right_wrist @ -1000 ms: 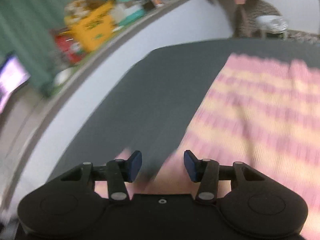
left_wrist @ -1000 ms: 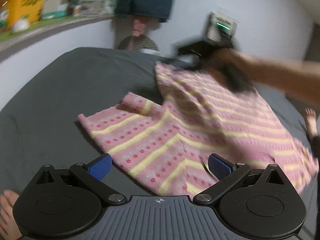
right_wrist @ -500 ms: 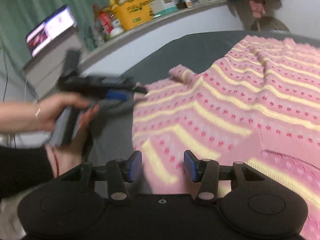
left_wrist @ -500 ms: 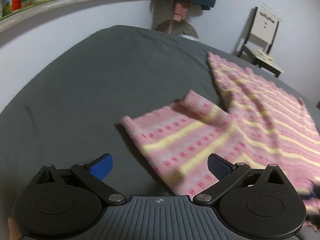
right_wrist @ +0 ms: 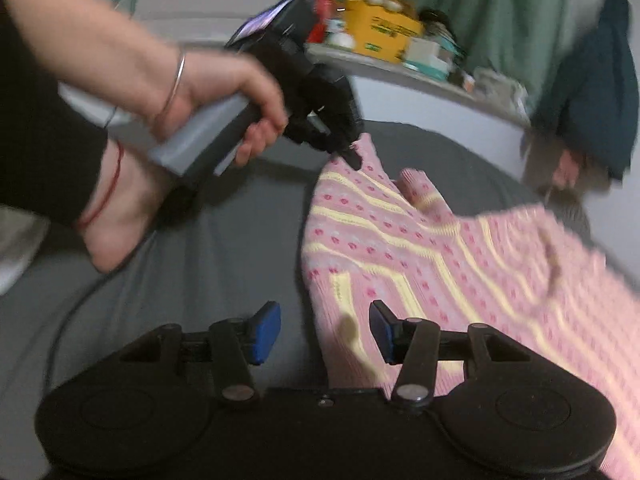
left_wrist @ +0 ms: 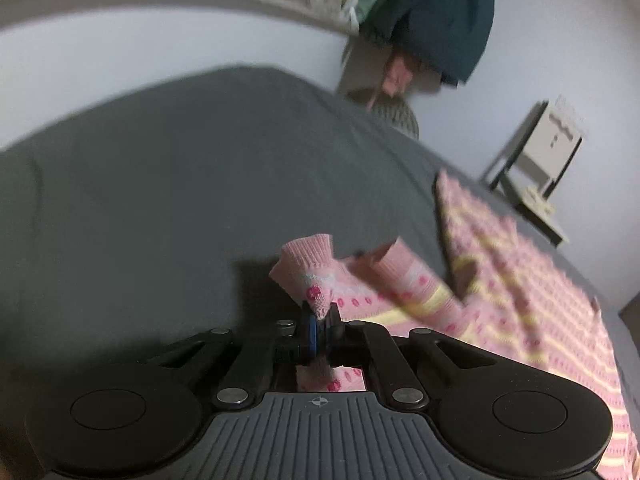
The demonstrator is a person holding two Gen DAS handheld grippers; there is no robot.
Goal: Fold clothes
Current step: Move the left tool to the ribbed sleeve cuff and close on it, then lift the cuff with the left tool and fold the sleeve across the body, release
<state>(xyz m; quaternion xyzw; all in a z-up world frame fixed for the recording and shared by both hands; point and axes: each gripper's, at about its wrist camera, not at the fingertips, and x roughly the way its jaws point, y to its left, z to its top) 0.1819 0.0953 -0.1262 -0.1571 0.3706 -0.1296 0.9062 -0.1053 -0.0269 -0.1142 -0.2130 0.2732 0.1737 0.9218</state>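
A pink knit sweater (right_wrist: 420, 248) with yellow stripes and red dots lies spread on a dark grey bed (left_wrist: 200, 184). My left gripper (left_wrist: 320, 330) is shut on the corner of the sleeve (left_wrist: 316, 276), whose ribbed cuff sticks up just past the pads. The right wrist view shows that same left gripper (right_wrist: 352, 158), held in a hand, pinching the sleeve's far tip. My right gripper (right_wrist: 324, 332) is open just above the sweater's near edge. Fabric lies under the gap between its blue pads (right_wrist: 266, 330), and neither pad presses on it.
A bare foot (right_wrist: 120, 216) rests on the bed at the left beside a thin cable (right_wrist: 68, 320). Behind the bed a shelf (right_wrist: 400, 68) holds a yellow box and clutter. A dark teal garment (left_wrist: 440, 20) hangs on the wall, and a white chair (left_wrist: 548, 156) stands at the far right.
My left gripper came down and closed on the sleeve corner, lifting it a little. My right gripper swung across and rolled, and now hovers over the sweater's near edge.
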